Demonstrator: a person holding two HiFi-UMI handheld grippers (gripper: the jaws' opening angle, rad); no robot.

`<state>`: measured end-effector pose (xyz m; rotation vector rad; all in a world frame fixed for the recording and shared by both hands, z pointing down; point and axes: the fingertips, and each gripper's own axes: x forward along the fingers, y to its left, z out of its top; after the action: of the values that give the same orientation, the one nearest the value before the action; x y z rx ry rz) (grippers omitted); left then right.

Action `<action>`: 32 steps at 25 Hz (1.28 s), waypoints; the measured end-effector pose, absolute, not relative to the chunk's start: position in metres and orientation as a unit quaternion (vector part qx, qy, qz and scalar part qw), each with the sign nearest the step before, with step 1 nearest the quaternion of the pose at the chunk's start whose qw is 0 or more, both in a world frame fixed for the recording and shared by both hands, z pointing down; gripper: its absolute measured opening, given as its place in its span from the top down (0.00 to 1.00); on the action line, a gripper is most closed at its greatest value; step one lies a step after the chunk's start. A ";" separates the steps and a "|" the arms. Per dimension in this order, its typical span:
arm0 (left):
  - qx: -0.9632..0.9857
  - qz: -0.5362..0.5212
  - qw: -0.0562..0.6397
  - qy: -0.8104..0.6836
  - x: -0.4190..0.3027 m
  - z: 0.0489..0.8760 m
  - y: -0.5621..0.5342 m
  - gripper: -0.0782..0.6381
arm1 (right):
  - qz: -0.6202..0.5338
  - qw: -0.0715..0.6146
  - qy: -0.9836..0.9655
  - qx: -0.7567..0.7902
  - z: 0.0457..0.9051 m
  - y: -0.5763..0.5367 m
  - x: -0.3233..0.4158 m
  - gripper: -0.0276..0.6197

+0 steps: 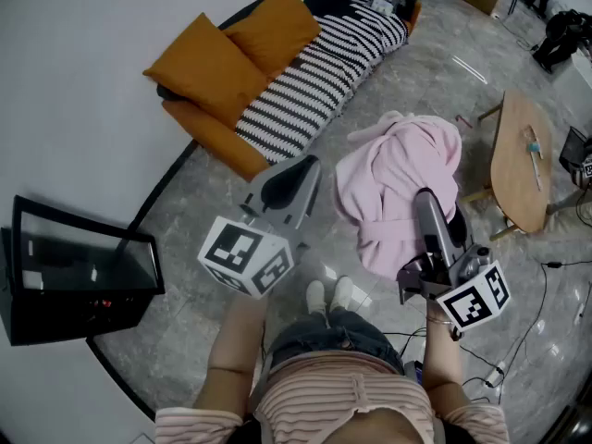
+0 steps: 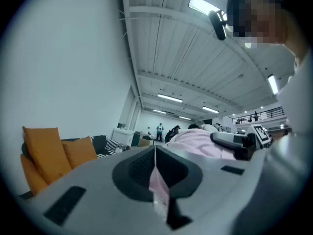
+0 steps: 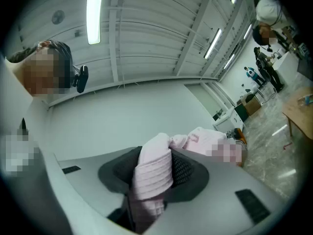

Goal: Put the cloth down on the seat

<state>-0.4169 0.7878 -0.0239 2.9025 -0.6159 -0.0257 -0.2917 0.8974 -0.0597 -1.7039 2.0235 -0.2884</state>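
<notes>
Pinching edge of pink cloth point(image 1: 398, 169) in left hand-held gripper point(image 1: 303, 172), thick fold in right hand-held gripper point(image 1: 427, 202). Could slip from thin pinch, drop short of striped seat point(image 1: 314, 72).

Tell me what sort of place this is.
Probably a large industrial hall with a mock living-room corner: a striped sofa, a wooden coffee table, and a high ceiling with strip lights.

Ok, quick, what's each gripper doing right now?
Left gripper: closed on a thin edge of the pink cloth.
Right gripper: closed on a thick fold of the same cloth.
</notes>
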 end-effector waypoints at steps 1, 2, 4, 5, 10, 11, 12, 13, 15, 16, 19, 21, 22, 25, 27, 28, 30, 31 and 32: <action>0.974 -0.008 0.089 -0.207 -0.416 -0.024 0.789 0.87 | -0.107 0.238 0.738 -0.622 -0.059 0.898 -0.293 0.72; 0.974 -0.008 0.091 -0.207 -0.415 -0.024 0.790 0.87 | -0.109 0.238 0.737 -0.623 -0.058 0.900 -0.293 0.72; 0.974 -0.006 0.094 -0.205 -0.412 -0.026 0.793 0.87 | -0.111 0.239 0.735 -0.625 -0.057 0.902 -0.293 0.72; 0.975 -0.005 0.094 -0.204 -0.409 -0.027 0.795 0.87 | -0.111 0.240 0.734 -0.626 -0.057 0.903 -0.291 0.72; 0.977 0.001 0.083 -0.196 -0.382 -0.033 0.805 0.87 | -0.106 0.244 0.729 -0.631 -0.057 0.908 -0.270 0.73; 0.977 0.002 0.081 -0.195 -0.378 -0.034 0.805 0.87 | -0.106 0.244 0.728 -0.632 -0.056 0.907 -0.266 0.73; 0.978 0.003 0.080 -0.195 -0.375 -0.035 0.805 0.87 | -0.106 0.244 0.727 -0.633 -0.056 0.905 -0.263 0.73; 0.978 0.004 0.078 -0.195 -0.371 -0.035 0.804 0.87 | -0.105 0.243 0.726 -0.634 -0.056 0.903 -0.260 0.73; 0.978 0.007 0.074 -0.195 -0.364 -0.035 0.803 0.87 | -0.103 0.241 0.725 -0.636 -0.055 0.899 -0.253 0.73; 0.978 0.009 0.073 -0.195 -0.360 -0.033 0.802 0.87 | -0.103 0.241 0.725 -0.637 -0.054 0.897 -0.249 0.72; 0.977 0.018 0.075 -0.198 -0.346 -0.027 0.799 0.87 | -0.108 0.240 0.724 -0.637 -0.049 0.890 -0.235 0.73; 0.976 0.021 0.076 -0.201 -0.339 -0.025 0.796 0.87 | -0.112 0.240 0.724 -0.637 -0.047 0.884 -0.226 0.73; 0.976 0.021 0.077 -0.203 -0.336 -0.026 0.794 0.87 | -0.114 0.241 0.724 -0.636 -0.047 0.881 -0.222 0.72; 0.975 0.021 0.073 -0.207 -0.330 -0.028 0.791 0.87 | -0.114 0.246 0.726 -0.632 -0.048 0.876 -0.213 0.73; 0.975 0.019 0.070 -0.211 -0.328 -0.030 0.790 0.87 | -0.113 0.254 0.728 -0.626 -0.050 0.874 -0.209 0.72; 0.974 0.018 0.069 -0.213 -0.327 -0.031 0.789 0.87 | -0.113 0.258 0.729 -0.623 -0.051 0.873 -0.208 0.72; 0.974 0.015 0.067 -0.218 -0.325 -0.034 0.787 0.87 | -0.112 0.263 0.732 -0.619 -0.054 0.870 -0.203 0.72; 0.973 0.014 0.066 -0.220 -0.323 -0.035 0.786 0.87 | -0.112 0.266 0.733 -0.616 -0.056 0.869 -0.200 0.72; 0.972 0.013 0.066 -0.223 -0.321 -0.036 0.786 0.87 | -0.113 0.267 0.734 -0.614 -0.057 0.869 -0.197 0.72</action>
<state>-0.3212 0.7857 -0.0356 2.9327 -0.6722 0.0400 -0.1971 0.8689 -0.0566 -1.6579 1.9804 -0.3039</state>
